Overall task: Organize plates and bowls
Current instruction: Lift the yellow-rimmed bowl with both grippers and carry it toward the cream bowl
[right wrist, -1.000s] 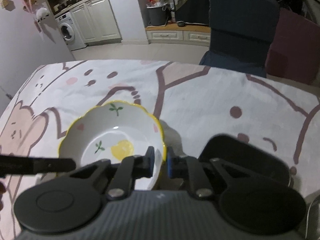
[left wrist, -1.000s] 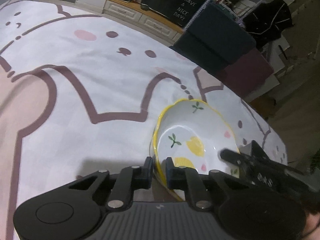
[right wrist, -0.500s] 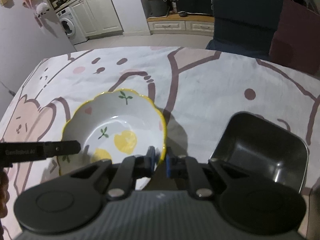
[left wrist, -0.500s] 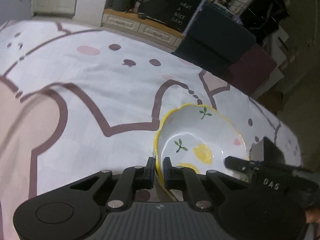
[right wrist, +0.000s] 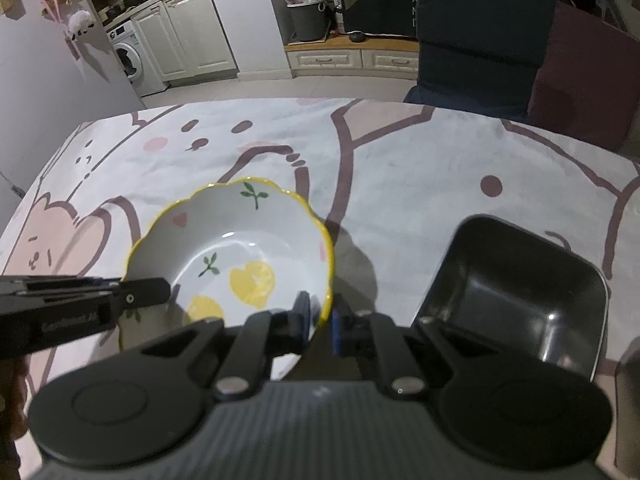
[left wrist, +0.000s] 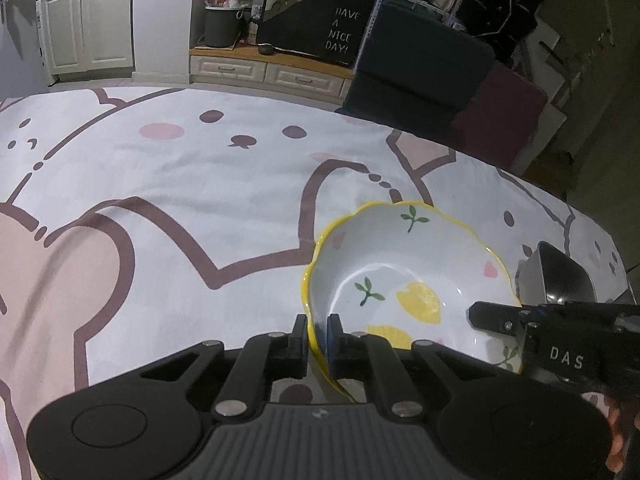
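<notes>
The white bowl (left wrist: 404,280) with yellow rim and lemon print is above the tablecloth (left wrist: 180,184), apparently lifted, judging by its shadow. The left gripper (left wrist: 317,340) is nearly closed, pinching the bowl's left rim. The right gripper (right wrist: 319,320) pinches the right rim the same way. A black square bowl (right wrist: 516,288) sits just right.

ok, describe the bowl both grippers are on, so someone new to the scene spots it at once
On the table under the cartoon-print tablecloth, look at the near edge, left of the black square dish. The bowl sits between the left gripper and the right gripper, each clamped on its rim. It is white with a wavy yellow rim, painted lemons and green sprigs; its neighbour is plain black.
</notes>
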Tool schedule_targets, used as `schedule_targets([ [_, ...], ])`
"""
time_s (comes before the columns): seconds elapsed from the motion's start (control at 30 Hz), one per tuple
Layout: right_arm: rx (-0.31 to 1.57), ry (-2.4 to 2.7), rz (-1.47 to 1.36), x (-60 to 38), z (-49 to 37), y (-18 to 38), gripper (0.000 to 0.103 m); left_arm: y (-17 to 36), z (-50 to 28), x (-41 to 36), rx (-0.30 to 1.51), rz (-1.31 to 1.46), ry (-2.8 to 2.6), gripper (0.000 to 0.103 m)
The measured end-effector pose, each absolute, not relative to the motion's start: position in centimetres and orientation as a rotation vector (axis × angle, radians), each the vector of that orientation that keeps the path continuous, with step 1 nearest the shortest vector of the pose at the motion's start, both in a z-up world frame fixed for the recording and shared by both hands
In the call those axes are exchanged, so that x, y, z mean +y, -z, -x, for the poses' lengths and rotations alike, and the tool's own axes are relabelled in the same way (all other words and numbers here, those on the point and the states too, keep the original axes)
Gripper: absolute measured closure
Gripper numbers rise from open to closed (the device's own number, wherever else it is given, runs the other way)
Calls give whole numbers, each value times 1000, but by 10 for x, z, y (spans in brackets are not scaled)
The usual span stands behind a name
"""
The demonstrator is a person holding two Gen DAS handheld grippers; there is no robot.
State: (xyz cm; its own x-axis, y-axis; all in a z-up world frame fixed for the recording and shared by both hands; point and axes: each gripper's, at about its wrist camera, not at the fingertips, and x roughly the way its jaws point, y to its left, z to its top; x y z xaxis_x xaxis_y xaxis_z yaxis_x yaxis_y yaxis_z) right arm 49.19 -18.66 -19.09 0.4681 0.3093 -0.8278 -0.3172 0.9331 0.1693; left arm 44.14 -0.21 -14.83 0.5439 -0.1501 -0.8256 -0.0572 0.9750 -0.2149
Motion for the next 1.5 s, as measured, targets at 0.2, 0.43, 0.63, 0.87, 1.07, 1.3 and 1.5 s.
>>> schedule_targets([
  [0.2,1012,-375,21,-189,-481,187,90,137,-432,-9,987,204,72,94],
  [0.43,978,-358,41,-196,-458,162,89,106,-407,-15,956,186,96,94],
  [0.63,952,-345,22,-203,-427,129,90,75,-375,-18,929,191,118,94],
  [0.87,921,-328,20,-204,-383,93,90,39,-334,-18,889,184,140,94],
  [1.07,890,-329,5,-210,-344,71,89,17,-299,-19,862,173,156,94],
  [1.3,855,-316,-14,-223,-301,54,89,6,-260,-26,843,189,188,94],
  [1.5,833,-293,-39,-239,-266,47,89,4,-232,-37,842,193,221,94],
])
